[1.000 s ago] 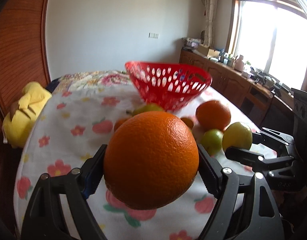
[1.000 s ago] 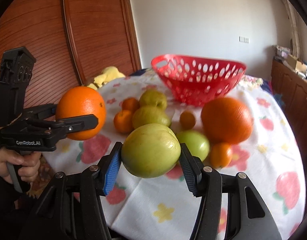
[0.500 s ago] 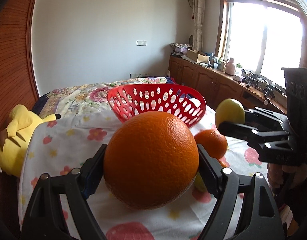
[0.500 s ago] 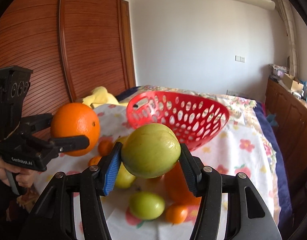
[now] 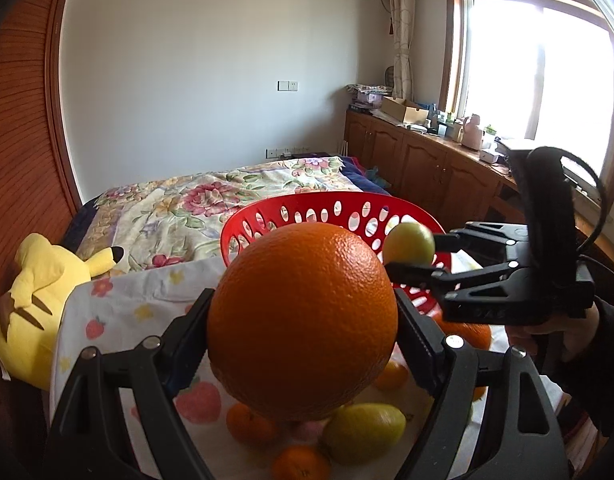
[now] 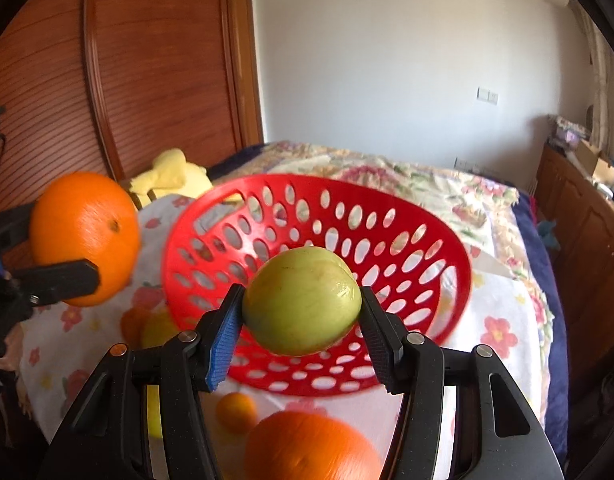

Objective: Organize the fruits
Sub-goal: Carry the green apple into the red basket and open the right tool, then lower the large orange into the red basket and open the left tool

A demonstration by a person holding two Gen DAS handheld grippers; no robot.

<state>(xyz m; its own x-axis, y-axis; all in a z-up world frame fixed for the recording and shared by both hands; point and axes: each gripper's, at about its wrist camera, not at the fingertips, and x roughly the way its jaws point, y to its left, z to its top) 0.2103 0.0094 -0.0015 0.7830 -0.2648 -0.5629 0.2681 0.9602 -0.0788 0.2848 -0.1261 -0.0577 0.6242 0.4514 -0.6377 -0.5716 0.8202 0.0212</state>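
Observation:
My left gripper (image 5: 303,332) is shut on a large orange (image 5: 303,312), held in the air short of the red perforated basket (image 5: 327,208). The same orange shows in the right wrist view (image 6: 85,236), left of the basket (image 6: 387,256). My right gripper (image 6: 301,320) is shut on a green fruit (image 6: 303,300), held above the near rim of the basket, which looks empty. In the left wrist view the green fruit (image 5: 409,240) hangs over the basket's right side. Loose fruit lie on the flowered cloth below: small oranges (image 5: 301,462), a green fruit (image 5: 363,432), a big orange (image 6: 311,446).
A yellow plush toy (image 5: 39,304) lies at the table's left edge. A flowered bedspread (image 5: 235,196) lies behind the basket. A wooden wardrobe (image 6: 107,80) stands to the left, wooden cabinets (image 5: 435,172) under the window to the right.
Both grippers have risen and moved forward with their fruit toward the basket. The green fruit now hangs over the basket; the loose fruit have dropped low in both views.

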